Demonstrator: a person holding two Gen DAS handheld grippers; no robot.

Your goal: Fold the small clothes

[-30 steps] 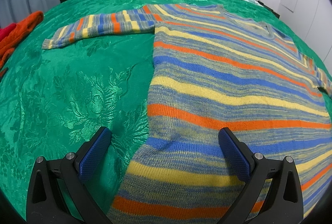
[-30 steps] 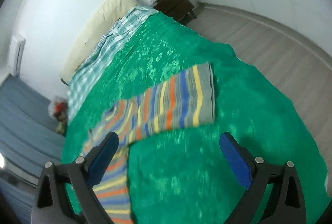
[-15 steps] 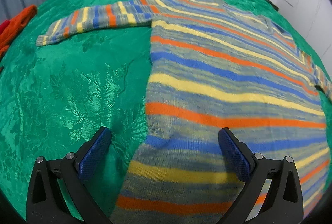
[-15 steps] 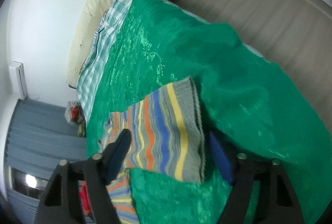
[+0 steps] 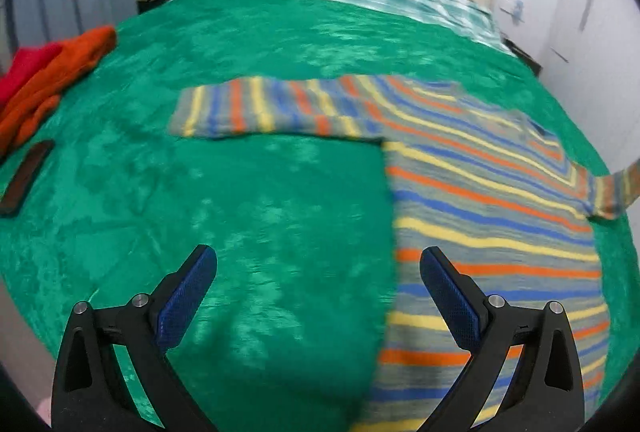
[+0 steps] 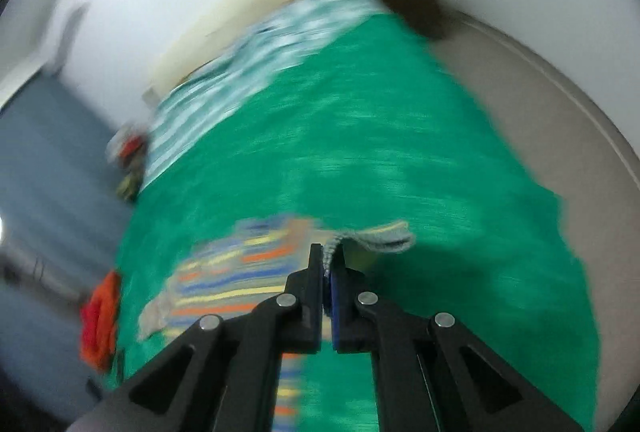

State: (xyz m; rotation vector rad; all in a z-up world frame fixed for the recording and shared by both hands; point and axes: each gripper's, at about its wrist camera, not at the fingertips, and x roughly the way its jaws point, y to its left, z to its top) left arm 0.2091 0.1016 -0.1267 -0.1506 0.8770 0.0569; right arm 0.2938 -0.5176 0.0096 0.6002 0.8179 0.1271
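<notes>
No writing, label, brand, number or sign can be read in either view; the striped sweater (image 5: 488,192) carries only colour bands, the green bedspread (image 5: 260,212) only a woven floral pattern; the dark flat object (image 5: 25,177) at 9 o'clock in the left wrist view shows a blank face; the right wrist view is too blurred for any lettering.

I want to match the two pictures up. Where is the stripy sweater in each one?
Left wrist view: the stripy sweater fills the right half, one sleeve stretched leftward.
Right wrist view: blurry, it lies at lower centre-left, its grey cuff pinched in the right hand-held gripper.
Shared landmark: the orange clothes at the left.
</notes>
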